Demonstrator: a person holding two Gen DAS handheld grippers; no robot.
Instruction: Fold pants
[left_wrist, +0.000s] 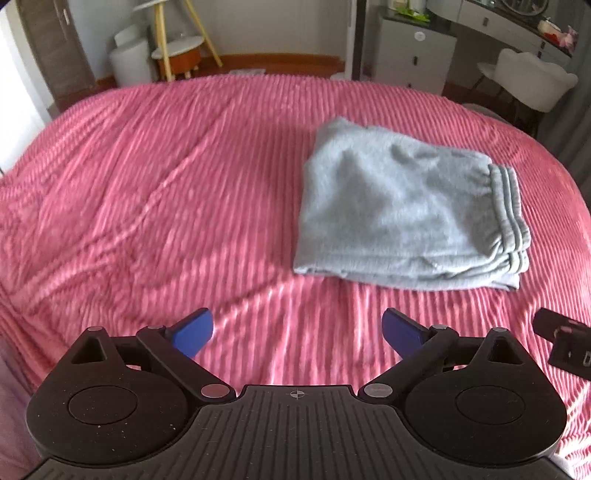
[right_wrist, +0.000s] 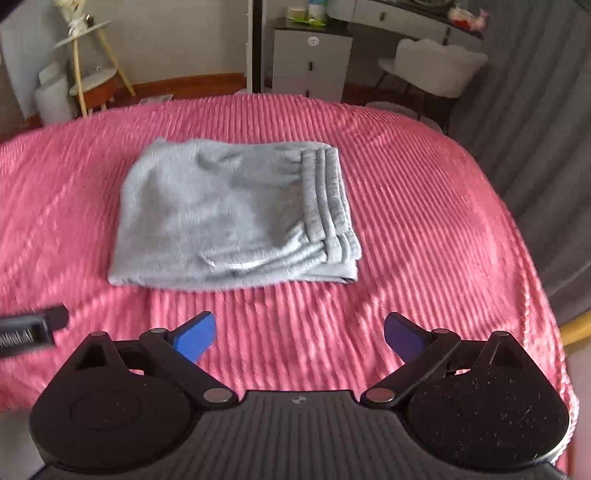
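Note:
Grey pants (left_wrist: 402, 210) lie folded in a flat rectangle on the pink ribbed bedspread (left_wrist: 166, 184), with the striped waistband on the right side. They also show in the right wrist view (right_wrist: 229, 218). My left gripper (left_wrist: 297, 332) is open and empty, above the bedspread, near and left of the pants. My right gripper (right_wrist: 299, 336) is open and empty, above the bedspread in front of the pants. Neither gripper touches the pants. Part of the right gripper (left_wrist: 565, 347) shows at the right edge of the left wrist view. Part of the left gripper (right_wrist: 29, 330) shows at the left edge of the right wrist view.
Beyond the bed stand a white drawer cabinet (right_wrist: 310, 59), a white chair (right_wrist: 436, 66), a desk (right_wrist: 406, 14) and a small round side table (left_wrist: 177, 59). A grey curtain (right_wrist: 535, 147) hangs at the right.

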